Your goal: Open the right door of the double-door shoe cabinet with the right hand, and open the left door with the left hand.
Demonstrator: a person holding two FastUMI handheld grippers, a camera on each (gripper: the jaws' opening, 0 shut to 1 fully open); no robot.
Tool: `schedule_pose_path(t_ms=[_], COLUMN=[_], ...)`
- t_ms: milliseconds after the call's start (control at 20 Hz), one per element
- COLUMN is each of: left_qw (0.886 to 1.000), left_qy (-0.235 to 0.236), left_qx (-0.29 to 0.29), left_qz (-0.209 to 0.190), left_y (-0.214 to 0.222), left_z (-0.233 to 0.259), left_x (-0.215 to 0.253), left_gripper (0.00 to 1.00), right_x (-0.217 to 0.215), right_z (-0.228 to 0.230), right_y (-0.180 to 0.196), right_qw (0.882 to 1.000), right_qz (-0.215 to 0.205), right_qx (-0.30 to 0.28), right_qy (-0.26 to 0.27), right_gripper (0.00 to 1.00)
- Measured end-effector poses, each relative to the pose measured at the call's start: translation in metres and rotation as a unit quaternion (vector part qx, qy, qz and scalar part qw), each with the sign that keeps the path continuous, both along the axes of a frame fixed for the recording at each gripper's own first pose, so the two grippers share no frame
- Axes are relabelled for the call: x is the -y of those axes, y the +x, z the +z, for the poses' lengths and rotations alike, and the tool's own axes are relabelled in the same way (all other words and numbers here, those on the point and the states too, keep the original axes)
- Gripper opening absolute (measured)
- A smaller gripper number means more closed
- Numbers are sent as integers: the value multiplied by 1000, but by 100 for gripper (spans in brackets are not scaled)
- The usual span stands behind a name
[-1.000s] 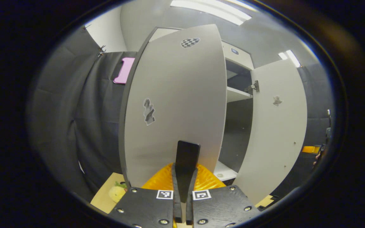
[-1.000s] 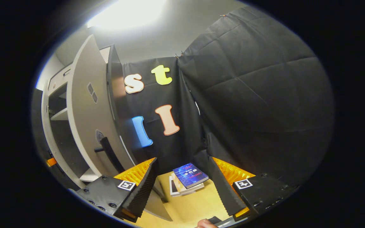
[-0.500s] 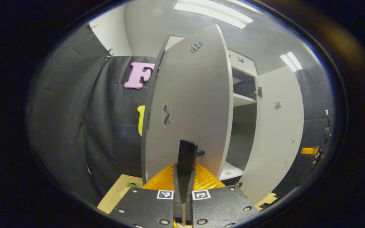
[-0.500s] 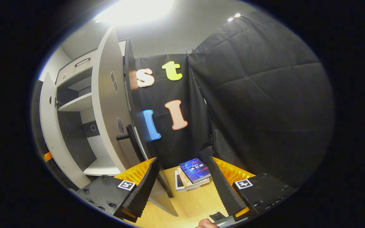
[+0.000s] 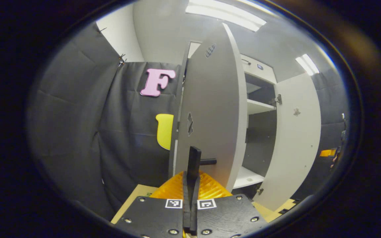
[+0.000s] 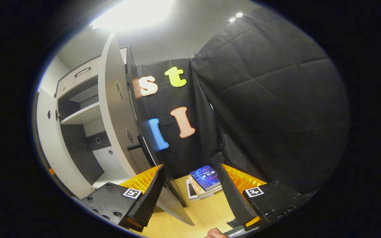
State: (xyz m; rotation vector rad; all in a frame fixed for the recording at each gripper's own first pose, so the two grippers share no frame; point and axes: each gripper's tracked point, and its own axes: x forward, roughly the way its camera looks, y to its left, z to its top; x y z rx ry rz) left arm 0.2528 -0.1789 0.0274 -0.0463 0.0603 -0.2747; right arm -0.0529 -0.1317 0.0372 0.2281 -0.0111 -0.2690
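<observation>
Left gripper (image 5: pixel 190 185) jaws pinch the left door handle (image 5: pixel 194 162); right gripper (image 6: pixel 190 191) gapes (empty).

Left gripper (image 5: pixel 190 185): black screwed plates, square coded tags, ribbed orange backing. Right gripper (image 6: pixel 190 188): the same, serrated fingers (image 6: pixel 147 198).

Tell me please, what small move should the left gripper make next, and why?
Probably open the left gripper and draw it back off the left door's handle. Its fingers look closed on that handle, and the left door stands swung wide, almost edge-on, with the shelves showing. The right door is open too, and the right gripper is open and off it.
</observation>
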Motion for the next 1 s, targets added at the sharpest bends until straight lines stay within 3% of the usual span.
schedule_pose_path(t_ms=[200,250,300,500,800,1000], left_qw=[999,1000,999,1000,999,998], left_qy=[1,-15,-36,-17,-37,-32], left_qx=[-5,-10,-12,-16,-28,-3], left_qz=[40,20,3,8,21,62], left_y=[7,4,-5,-3,-4,-1], left_z=[-2,-3,1,-4,-1,9], left_x=[-19,-11,1,-5,-7,-17], left_gripper=[1,0,2,1,1,1], right_x=[-11,-14,-17,-38,-42,-47], right_z=[8,8,9,13,9,-1], right_y=[-2,-3,-4,-13,-11,-6], right_qw=[1000,1000,1000,1000,998,997], right_qz=[4,5,7,15,17,33], right_qx=[9,8,4,3,9,12], right_qy=[7,3,-1,-20,-66,-70], right_gripper=[98,95,98,98,98,98])
